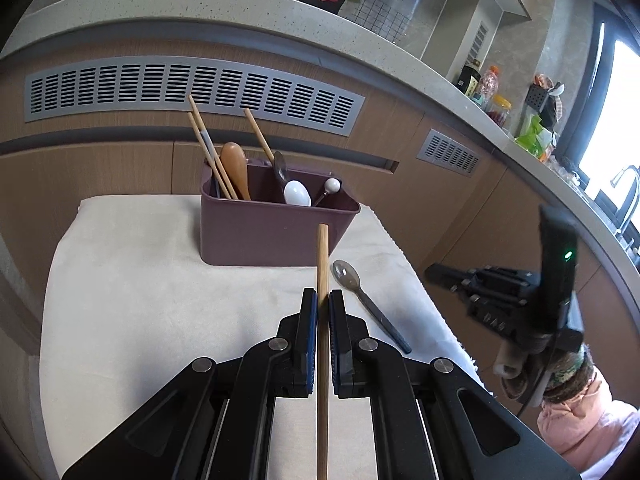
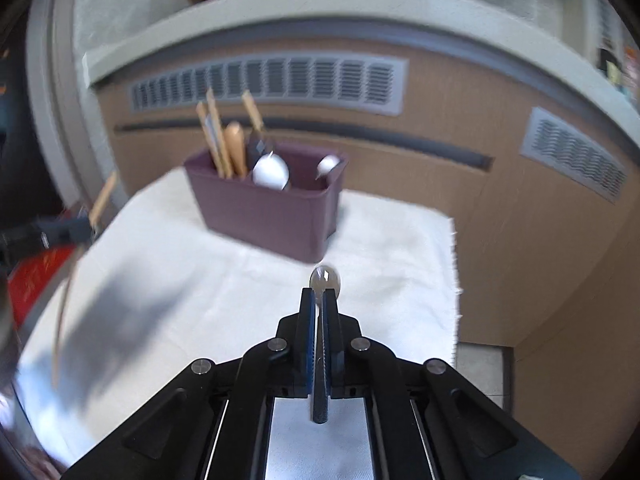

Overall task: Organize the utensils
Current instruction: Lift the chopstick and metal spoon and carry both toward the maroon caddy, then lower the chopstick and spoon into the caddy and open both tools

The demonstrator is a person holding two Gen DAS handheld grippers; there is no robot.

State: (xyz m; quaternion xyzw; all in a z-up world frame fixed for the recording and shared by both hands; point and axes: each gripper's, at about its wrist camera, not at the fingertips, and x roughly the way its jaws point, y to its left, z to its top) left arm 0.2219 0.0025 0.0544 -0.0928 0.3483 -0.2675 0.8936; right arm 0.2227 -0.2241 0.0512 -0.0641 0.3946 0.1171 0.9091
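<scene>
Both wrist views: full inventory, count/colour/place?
holder: one, maroon, far end of cloth
cloth: one, white, on table
holder chopsticks: three, wooden, upright in holder
wooden spoon: one, brown, in holder
white utensils: two, in holder
chopstick: one, wooden, in left gripper
metal spoon: one, silver with dark handle; gripped in the right wrist view, lying on cloth in the left
left gripper: black, shut on chopstick
right gripper: black, shut on metal spoon
sleeve: pink, behind right gripper
</scene>
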